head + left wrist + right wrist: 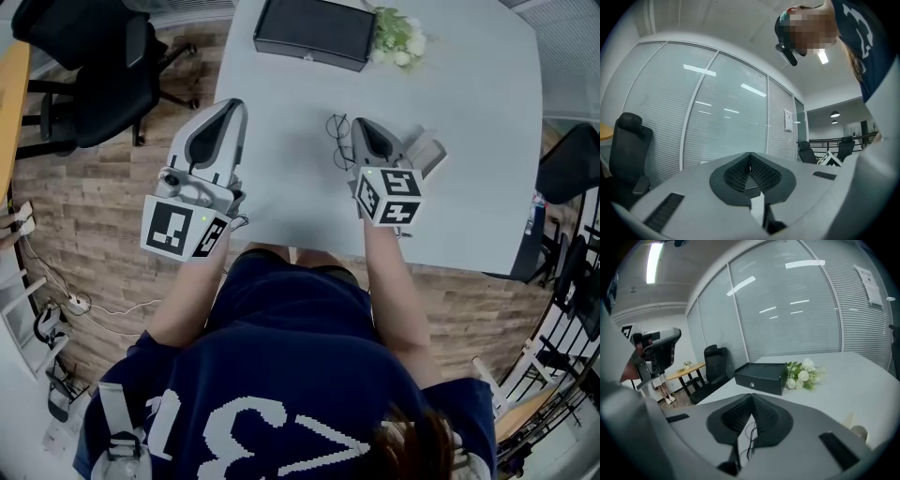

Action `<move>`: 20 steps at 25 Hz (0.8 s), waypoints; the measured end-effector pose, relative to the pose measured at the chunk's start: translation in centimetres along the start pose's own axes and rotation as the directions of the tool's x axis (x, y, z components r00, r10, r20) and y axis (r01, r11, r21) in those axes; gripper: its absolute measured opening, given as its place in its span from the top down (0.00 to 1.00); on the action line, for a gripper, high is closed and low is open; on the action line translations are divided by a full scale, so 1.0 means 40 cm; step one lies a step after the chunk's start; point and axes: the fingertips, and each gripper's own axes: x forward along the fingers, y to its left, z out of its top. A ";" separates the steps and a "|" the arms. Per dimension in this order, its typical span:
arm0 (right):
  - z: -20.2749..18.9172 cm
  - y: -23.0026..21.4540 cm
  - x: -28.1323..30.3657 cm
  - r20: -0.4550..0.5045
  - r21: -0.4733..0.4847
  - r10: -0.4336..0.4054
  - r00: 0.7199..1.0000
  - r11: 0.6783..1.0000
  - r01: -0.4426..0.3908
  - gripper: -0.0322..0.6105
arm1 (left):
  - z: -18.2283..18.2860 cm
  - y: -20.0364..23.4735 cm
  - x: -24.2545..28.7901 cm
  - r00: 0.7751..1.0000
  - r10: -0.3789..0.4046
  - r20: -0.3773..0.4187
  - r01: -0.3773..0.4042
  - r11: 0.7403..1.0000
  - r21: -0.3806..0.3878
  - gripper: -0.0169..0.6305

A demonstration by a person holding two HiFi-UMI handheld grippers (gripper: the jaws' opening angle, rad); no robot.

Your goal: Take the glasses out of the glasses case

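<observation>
The black glasses case (314, 33) stands with its lid down at the far side of the white table (469, 112); the right gripper view shows the case (759, 377) ahead too. The thin-rimmed glasses (339, 141) lie on the table well in front of the case, just left of my right gripper (360, 124). That right gripper (751, 395) is shut, its pads meeting with nothing between them, and the glasses' wire (750, 437) shows below, through the gap behind the pads. My left gripper (234, 105) hovers at the table's left edge. It (750, 154) is shut and empty.
White flowers (398, 39) lie beside the case's right end. A small beige object (427, 150) sits right of my right gripper. Black office chairs (94, 75) stand left of the table on the wooden floor. The table's near edge runs close to the person's body.
</observation>
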 end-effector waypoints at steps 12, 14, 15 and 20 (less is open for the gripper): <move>0.348 -0.017 -0.185 0.335 -0.029 -0.014 0.942 0.999 0.025 0.91 | 0.108 -0.001 0.020 0.997 -0.009 0.080 0.004 0.998 0.063 0.95; 0.392 -0.014 -0.220 0.380 -0.034 -0.012 0.925 0.999 0.027 0.91 | 0.125 -0.002 0.021 0.996 -0.007 0.092 0.001 0.998 0.070 0.95; 0.411 -0.012 -0.237 0.399 -0.037 -0.010 0.917 0.999 0.027 0.91 | 0.134 -0.004 0.022 0.995 -0.006 0.099 -0.001 0.997 0.073 0.95; 0.485 0.005 -0.306 0.465 -0.076 0.008 0.885 0.997 0.031 0.91 | 0.178 -0.012 0.016 0.992 -0.004 0.128 -0.007 0.996 0.089 0.95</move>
